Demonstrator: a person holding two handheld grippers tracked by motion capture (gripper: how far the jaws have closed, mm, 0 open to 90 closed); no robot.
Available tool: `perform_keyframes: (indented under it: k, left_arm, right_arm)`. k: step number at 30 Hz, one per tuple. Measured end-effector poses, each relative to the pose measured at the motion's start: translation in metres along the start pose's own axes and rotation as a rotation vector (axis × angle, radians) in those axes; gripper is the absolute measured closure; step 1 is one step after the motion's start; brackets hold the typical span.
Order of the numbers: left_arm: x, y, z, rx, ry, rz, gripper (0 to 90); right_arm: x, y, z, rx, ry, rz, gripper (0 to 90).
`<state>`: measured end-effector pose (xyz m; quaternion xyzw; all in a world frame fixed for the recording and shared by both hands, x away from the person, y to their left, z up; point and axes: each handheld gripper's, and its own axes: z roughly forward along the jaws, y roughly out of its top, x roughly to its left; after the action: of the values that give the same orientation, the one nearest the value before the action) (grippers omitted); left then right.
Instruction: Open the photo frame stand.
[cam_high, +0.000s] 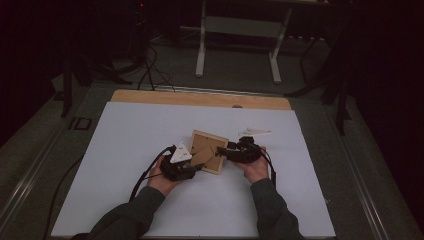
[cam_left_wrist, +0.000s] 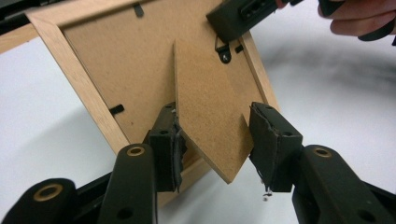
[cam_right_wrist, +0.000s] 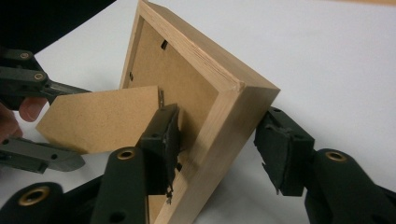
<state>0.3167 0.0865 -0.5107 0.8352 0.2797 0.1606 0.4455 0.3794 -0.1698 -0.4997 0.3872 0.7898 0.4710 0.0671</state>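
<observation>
- lying back-side up on the white table sheet, the wooden picture frame sits near the middle, between both grippers
- its fibreboard easel stand is swung out from the backing board
- left gripper: jaws part open, one at each side of the stand; the left pad touches the stand's face, the right pad stands clear of its edge; no firm grip
- right gripper: jaws part open, straddling the frame's corner rail; the inner pad lies against the backing board, the outer pad stands just off the rail
</observation>
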Motion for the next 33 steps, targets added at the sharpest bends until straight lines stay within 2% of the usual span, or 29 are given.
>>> perform_keyframes:
  k: [4, 6, 13, 19, 22, 28, 33]
  left_arm:
    - [0.0, -0.001, 0.004, 0.009, 0.007, -0.001, 58.5]
    - [0.001, -0.001, 0.006, 0.014, 0.01, -0.003, 59.1]
    - [0.007, -0.003, 0.007, 0.017, -0.005, -0.029, 60.0]
    - [0.013, 0.0, 0.002, -0.031, -0.032, -0.081, 59.7]
    - [0.016, 0.004, 0.001, -0.033, -0.035, -0.091, 60.0]
    - [0.017, 0.008, 0.002, -0.021, -0.036, -0.106, 67.0]
    - [0.019, 0.009, 0.004, -0.022, -0.024, -0.114, 73.8]
  right_arm:
    - [0.005, 0.002, -0.002, -0.027, -0.036, -0.042, 52.5]
    - [0.005, 0.002, -0.004, -0.041, -0.046, -0.04, 56.9]
    - [0.007, 0.003, -0.006, -0.06, -0.06, -0.063, 58.3]
    - [0.012, 0.003, -0.008, -0.065, -0.066, -0.104, 58.8]
    - [0.014, 0.004, -0.008, -0.067, -0.071, -0.128, 59.1]
    - [0.018, 0.003, -0.009, -0.079, -0.076, -0.152, 59.2]
    - [0.024, 0.003, -0.01, -0.093, -0.106, -0.194, 59.2]
